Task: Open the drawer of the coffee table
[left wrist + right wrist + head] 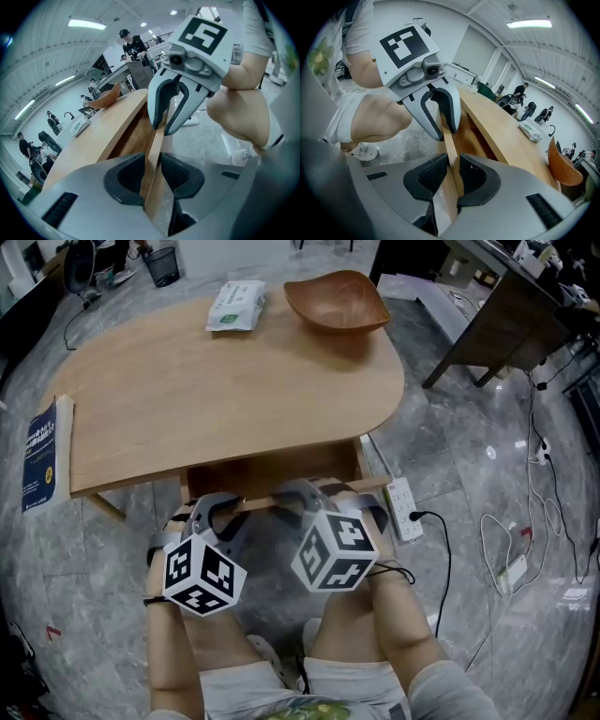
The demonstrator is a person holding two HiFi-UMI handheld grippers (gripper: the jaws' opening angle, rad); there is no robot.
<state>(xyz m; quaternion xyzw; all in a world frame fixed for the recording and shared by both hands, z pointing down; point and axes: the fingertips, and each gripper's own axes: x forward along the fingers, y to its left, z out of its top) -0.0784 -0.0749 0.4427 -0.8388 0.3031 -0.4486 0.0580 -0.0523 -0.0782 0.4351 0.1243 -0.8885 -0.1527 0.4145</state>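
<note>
Drawer front [261,504] clamped by left gripper [152,174], right gripper [453,176].

The drawer [272,472] of the pale-wood bench [216,390] is drawn part-way out from under the top, toward you, with its floor showing. Its front board [155,147], thin, upright and of the same wood, stands edge-up between the jaws of your left gripper [151,174] and your right gripper [452,174]. Pads lie against both its faces. The rounded top lies beyond both grippers.
</note>
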